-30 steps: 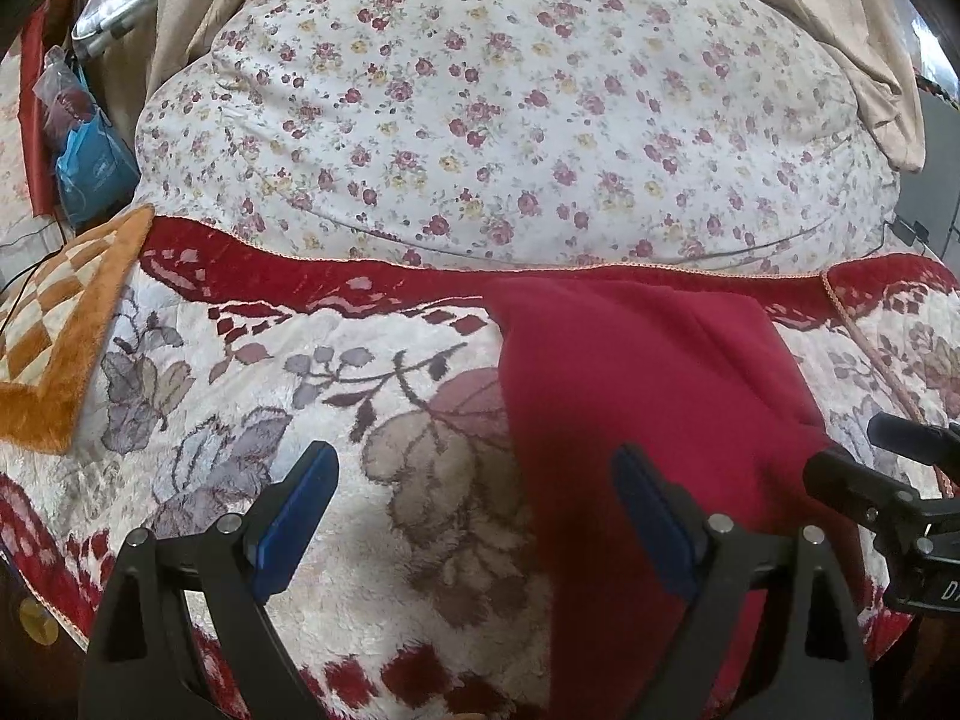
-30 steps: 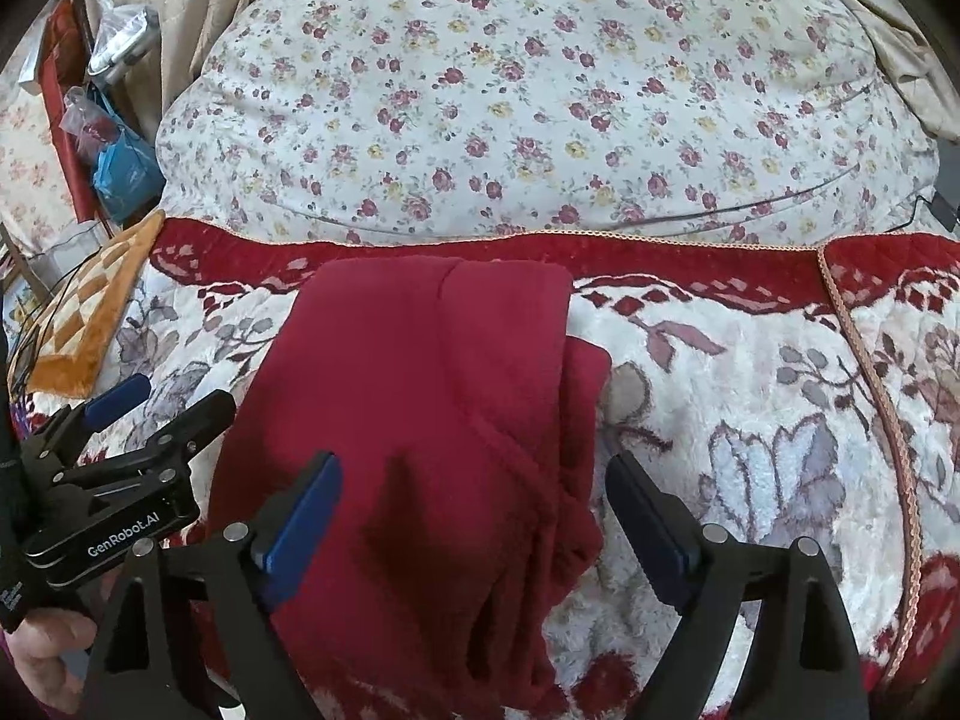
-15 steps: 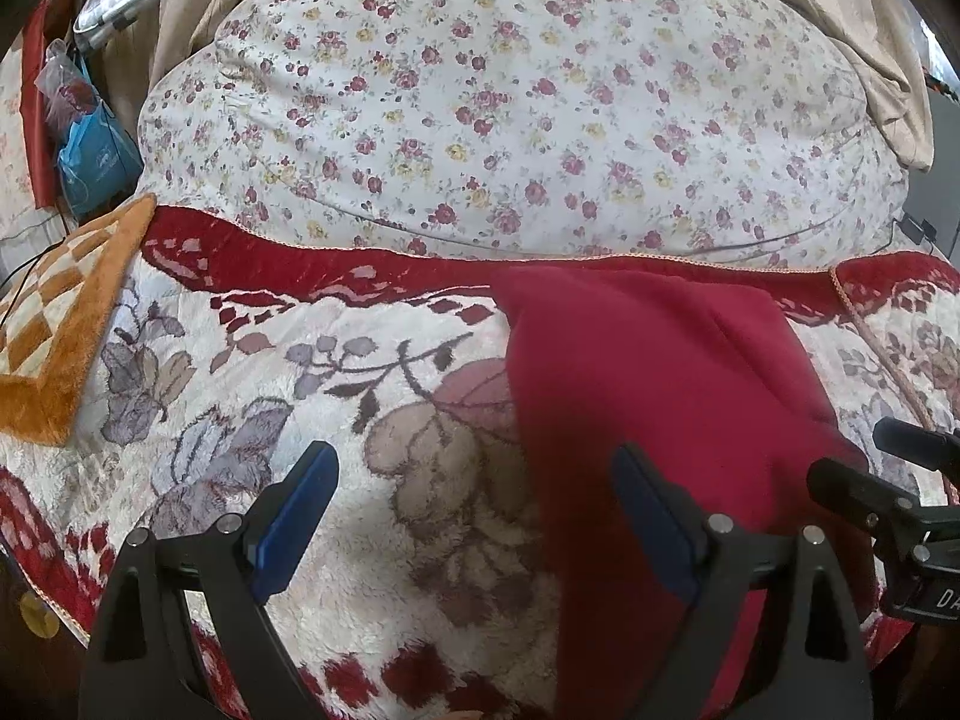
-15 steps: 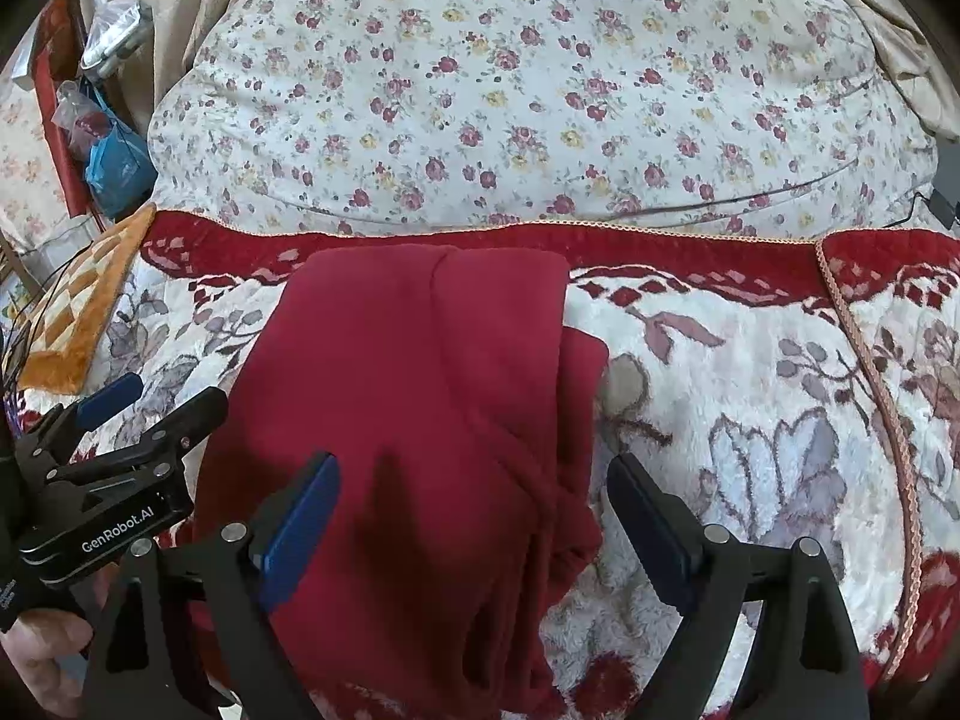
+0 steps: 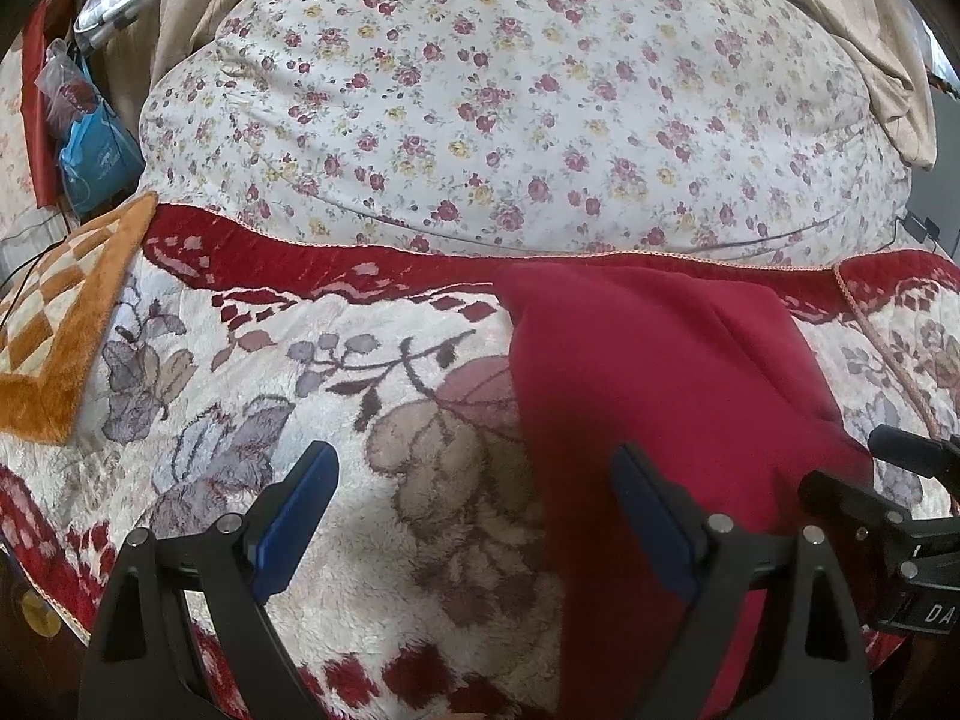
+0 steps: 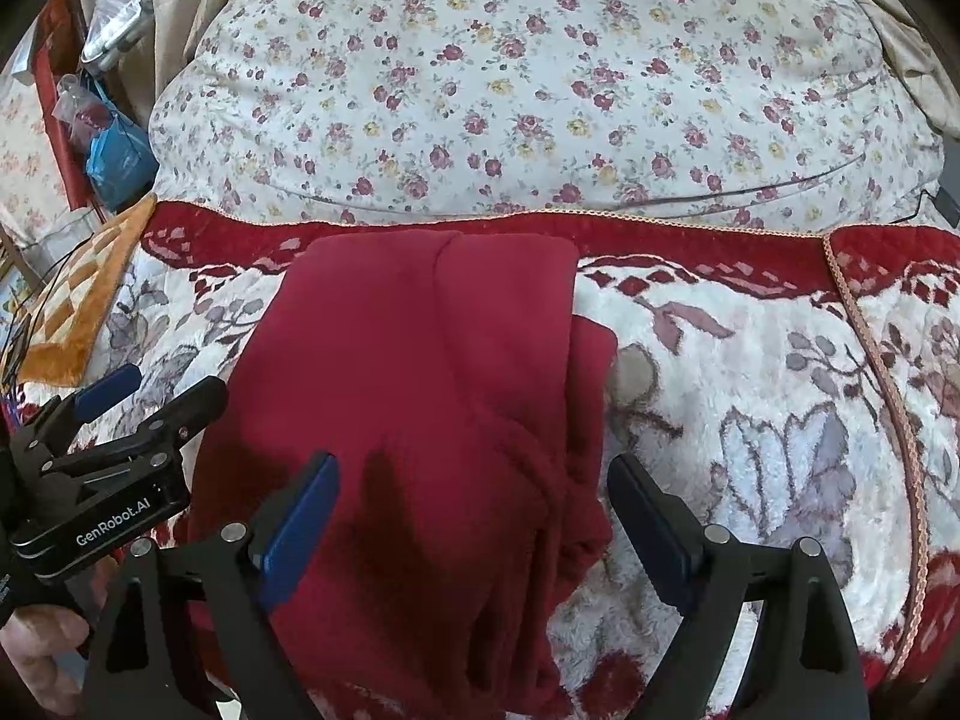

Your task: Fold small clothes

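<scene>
A dark red garment (image 6: 420, 396) lies folded lengthwise on the flowered plush blanket (image 6: 750, 396), its far edge near the blanket's red border. In the left wrist view the same red garment (image 5: 660, 390) fills the right half. My left gripper (image 5: 474, 504) hovers open above the garment's left edge, nothing between its blue pads. My right gripper (image 6: 474, 510) hovers open over the garment's near right part, apart from the cloth. The left gripper (image 6: 126, 414) also shows at the left of the right wrist view, with a hand (image 6: 36, 648) under it.
A big floral quilt bundle (image 5: 516, 108) lies behind the blanket. An orange checked mat (image 5: 66, 324) sits at the left, with a blue bag (image 5: 96, 150) and clutter beyond it. Beige curtain cloth (image 5: 870, 60) hangs at the upper right.
</scene>
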A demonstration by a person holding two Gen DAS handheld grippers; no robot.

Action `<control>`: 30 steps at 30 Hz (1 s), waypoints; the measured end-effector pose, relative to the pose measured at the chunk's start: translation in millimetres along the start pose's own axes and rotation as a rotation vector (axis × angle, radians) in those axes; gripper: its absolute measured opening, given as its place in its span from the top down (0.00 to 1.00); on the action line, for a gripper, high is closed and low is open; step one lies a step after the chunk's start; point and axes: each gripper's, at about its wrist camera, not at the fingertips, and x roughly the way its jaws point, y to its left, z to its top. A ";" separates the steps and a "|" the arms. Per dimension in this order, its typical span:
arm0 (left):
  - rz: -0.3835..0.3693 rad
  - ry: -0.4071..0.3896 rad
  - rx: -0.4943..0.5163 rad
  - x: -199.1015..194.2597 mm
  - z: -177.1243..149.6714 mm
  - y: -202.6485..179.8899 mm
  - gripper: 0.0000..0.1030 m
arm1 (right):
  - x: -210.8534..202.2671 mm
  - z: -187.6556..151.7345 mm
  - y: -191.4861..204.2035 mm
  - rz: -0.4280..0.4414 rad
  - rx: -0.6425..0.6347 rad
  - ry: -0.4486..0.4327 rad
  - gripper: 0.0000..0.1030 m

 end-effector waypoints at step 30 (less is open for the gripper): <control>-0.002 0.002 -0.001 1.9 -1.4 -0.2 0.11 | 7.7 -2.2 4.3 0.003 -0.001 0.026 0.09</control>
